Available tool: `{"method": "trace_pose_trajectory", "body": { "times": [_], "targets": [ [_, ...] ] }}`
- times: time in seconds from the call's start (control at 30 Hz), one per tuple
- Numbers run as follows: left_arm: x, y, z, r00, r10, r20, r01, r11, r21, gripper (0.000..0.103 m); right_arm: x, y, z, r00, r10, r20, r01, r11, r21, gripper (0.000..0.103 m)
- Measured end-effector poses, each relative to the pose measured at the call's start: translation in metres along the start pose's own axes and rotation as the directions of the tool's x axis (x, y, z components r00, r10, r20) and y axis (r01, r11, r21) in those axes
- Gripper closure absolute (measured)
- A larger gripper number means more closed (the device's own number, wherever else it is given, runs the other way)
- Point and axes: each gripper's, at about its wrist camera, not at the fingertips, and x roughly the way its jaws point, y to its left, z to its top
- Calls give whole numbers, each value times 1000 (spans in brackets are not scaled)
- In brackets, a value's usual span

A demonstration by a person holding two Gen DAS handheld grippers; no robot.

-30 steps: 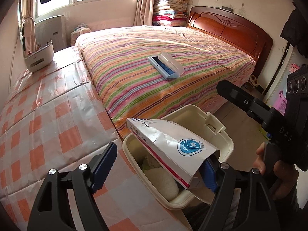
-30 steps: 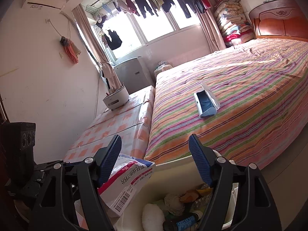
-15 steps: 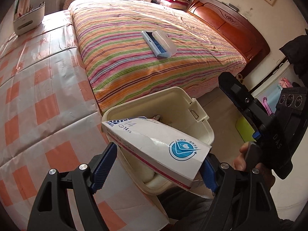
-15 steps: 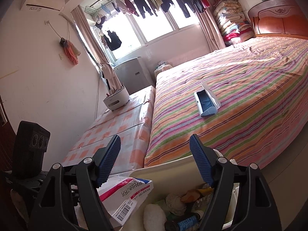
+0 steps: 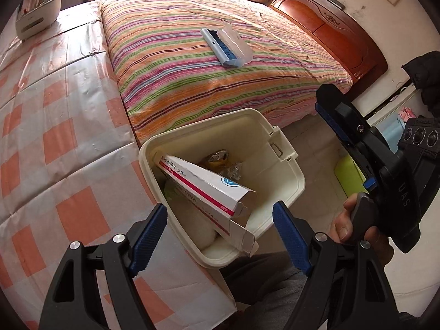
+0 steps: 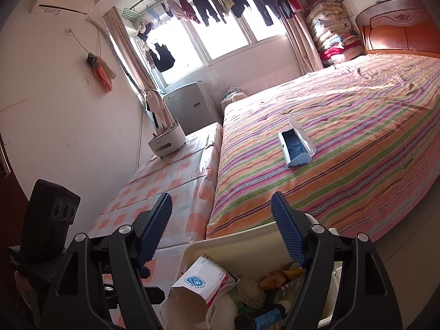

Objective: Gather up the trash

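Observation:
A white medicine box with a red stripe (image 5: 203, 181) lies slanted inside the cream plastic bin (image 5: 286, 148), free of any finger. My left gripper (image 5: 220, 220) hangs open just above the bin's near rim, with nothing held. In the right wrist view the same box (image 6: 198, 283) rests among crumpled wrappers, a white wad and a dark bottle (image 6: 261, 316). My right gripper (image 6: 221, 203) stands open over the bin's far rim (image 6: 233, 236), empty. A blue and white packet (image 5: 227, 45) lies on the bed (image 6: 295, 145).
The striped bed (image 5: 192, 77) runs behind the bin, with a wooden headboard (image 5: 330, 30) at its far end. An orange-checked cloth surface (image 5: 55, 137) lies to the left, carrying a white organiser (image 5: 38, 16). A hand (image 5: 354, 220) grips the right tool.
The medicine box was between my left jaws above the bin; it now lies down inside the bin. The left view has tipped downward. The right gripper has stayed put.

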Motion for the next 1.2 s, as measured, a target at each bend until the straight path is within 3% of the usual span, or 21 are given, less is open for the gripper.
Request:
{"method": "trace_pose_trajectory", "body": {
  "times": [0.1, 0.2, 0.3, 0.47, 0.57, 0.63, 0.8, 0.93, 1.1, 1.2],
  "targets": [
    [-8, -9, -3, 993, 93, 67, -97, 994, 54, 26, 0, 0, 1, 1000, 2, 2, -2, 1000, 1, 29],
    [-16, -11, -5, 982, 139, 126, -147, 987, 58, 26, -3, 3, -1, 1000, 3, 9, -3, 1000, 3, 29],
    [-30, -11, -9, 961, 198, 194, -210, 977, 45, 26, -14, 7, -6, 1000, 17, 24, -18, 1000, 22, 29],
    [-57, -12, -26, 900, 322, 294, -350, 935, 48, 26, -41, 29, -17, 999, 1, 52, -2, 1000, 11, 28],
    [-74, -9, -42, 857, 384, 345, -421, 907, 36, 26, -60, 46, -24, 997, -13, 71, 14, 1000, -8, 22],
    [-85, -3, -54, 830, 416, 371, -447, 895, -5, 26, -71, 60, -30, 997, -33, 71, 36, 999, -36, 21],
    [-108, 13, -81, 787, 472, 399, -471, 876, -106, 26, -89, 90, -51, 995, -86, 49, 91, 989, -115, 21],
    [-119, 20, -98, 737, 537, 411, -525, 837, -153, 26, -92, 107, -69, 996, -94, 7, 94, 983, -156, 19],
    [-126, 28, -113, 721, 564, 402, -532, 823, -200, 26, -86, 117, -81, 996, -73, -49, 64, 984, -164, 19],
    [-129, 32, -116, 727, 565, 390, -527, 824, -209, 26, -82, 121, -83, 996, -62, -58, 51, 984, -169, 19]
  ]
}}
